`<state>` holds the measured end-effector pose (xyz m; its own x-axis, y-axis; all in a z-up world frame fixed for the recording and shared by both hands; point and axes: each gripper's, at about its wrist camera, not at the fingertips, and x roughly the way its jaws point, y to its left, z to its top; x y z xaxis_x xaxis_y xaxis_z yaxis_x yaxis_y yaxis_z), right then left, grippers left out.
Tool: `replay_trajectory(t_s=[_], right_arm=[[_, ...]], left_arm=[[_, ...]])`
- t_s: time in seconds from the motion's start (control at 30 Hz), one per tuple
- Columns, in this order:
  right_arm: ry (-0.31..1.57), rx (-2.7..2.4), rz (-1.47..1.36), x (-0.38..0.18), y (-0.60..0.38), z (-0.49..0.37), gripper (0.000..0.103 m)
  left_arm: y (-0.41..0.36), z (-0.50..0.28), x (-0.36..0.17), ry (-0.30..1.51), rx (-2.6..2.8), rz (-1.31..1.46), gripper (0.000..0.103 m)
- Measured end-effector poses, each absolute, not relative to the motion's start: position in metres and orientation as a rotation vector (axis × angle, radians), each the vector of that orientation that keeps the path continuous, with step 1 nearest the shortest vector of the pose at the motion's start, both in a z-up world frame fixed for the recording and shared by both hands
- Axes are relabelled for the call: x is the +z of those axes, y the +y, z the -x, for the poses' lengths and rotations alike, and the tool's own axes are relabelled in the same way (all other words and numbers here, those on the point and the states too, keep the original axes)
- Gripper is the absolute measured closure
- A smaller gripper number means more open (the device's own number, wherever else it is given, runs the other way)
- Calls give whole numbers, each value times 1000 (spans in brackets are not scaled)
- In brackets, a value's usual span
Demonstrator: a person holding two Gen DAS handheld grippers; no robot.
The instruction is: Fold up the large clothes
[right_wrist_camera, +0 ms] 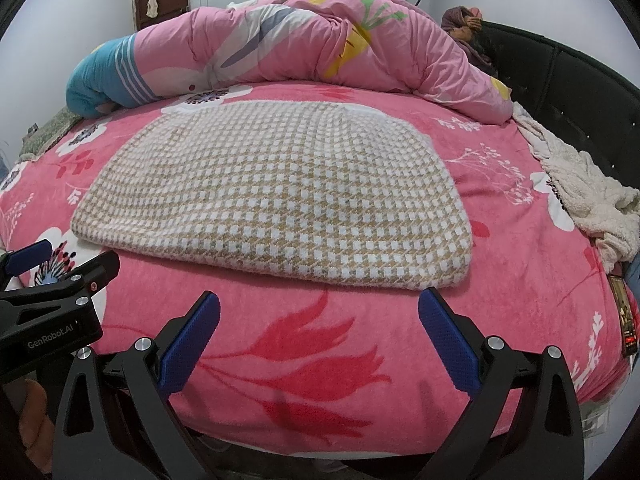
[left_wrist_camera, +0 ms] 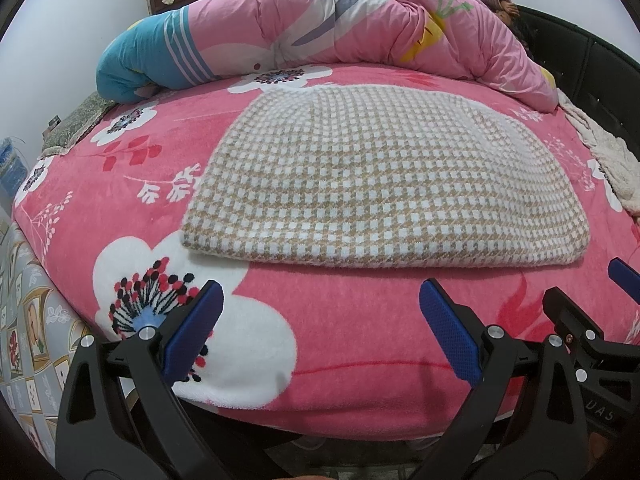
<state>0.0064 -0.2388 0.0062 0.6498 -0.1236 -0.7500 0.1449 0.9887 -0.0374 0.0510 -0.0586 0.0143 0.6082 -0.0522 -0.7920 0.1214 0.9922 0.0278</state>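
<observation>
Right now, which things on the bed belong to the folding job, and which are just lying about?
Job: checked garment, folded flat; left gripper and right gripper, both open and empty.

Lying about: pink quilt, cream fleece throw, phone, flowered bedspread.

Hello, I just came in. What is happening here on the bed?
A person holds a gripper in each hand at the near edge of a bed with a pink floral blanket. The left gripper and the right gripper are both open and hold nothing. In front of them a checked beige and white garment lies already folded flat. A pink quilt is bunched up behind it.
</observation>
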Motion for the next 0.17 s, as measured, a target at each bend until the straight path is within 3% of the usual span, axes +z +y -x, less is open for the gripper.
replay_trajectory(t_s=[0.17], right_arm=[[852,-153,-28,5,-239,-6,6]], left_arm=[[-59,-51,14,913,-98,-80,8]])
